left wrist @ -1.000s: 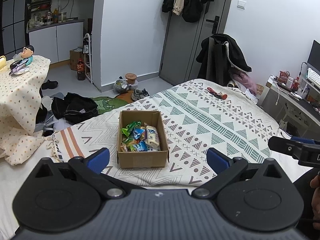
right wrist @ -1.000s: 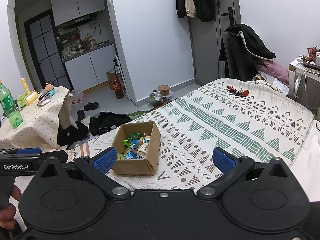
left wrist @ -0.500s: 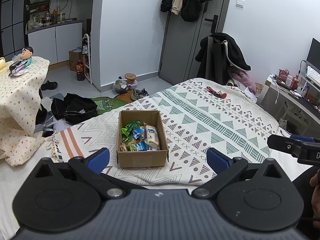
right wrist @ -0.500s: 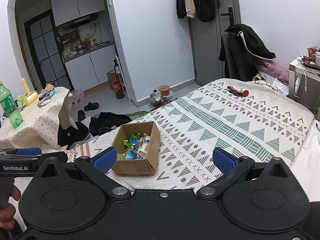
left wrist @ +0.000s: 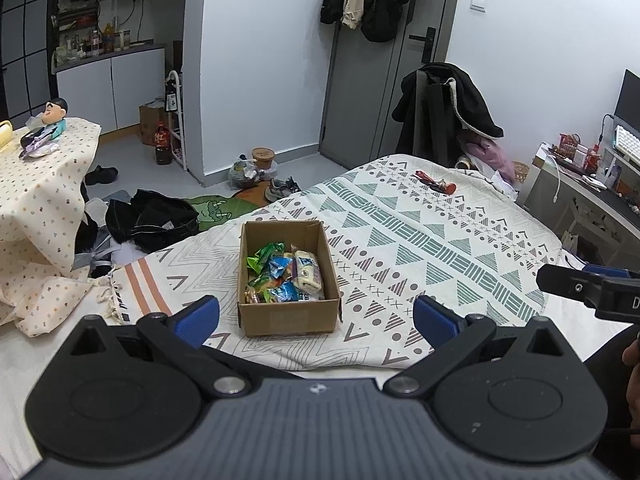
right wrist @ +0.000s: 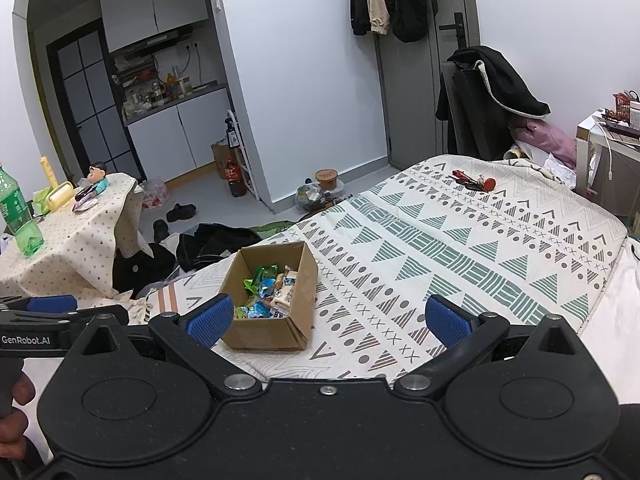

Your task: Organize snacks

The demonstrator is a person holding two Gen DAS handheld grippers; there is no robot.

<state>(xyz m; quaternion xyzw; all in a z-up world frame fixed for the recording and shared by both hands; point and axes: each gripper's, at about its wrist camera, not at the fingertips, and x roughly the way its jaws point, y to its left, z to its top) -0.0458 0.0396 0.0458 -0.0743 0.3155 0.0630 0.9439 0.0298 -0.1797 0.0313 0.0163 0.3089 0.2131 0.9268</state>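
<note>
Cardboard box point(left wrist: 289, 280) sits on the patterned bedspread point(left wrist: 420, 240), near the bed's foot-side edge, flaps open. Snack packets point(left wrist: 282, 276) are piled inside it (green, blue and a white one on top). Left gripper point(left wrist: 316, 316) is held short of the box, fingers wide apart, nothing between them, box framed in the gap. Right gripper point(right wrist: 328, 316) likewise spread and empty, box ahead and to its left, partly behind the left blue pad point(right wrist: 210, 318). Neither touches the box.
</note>
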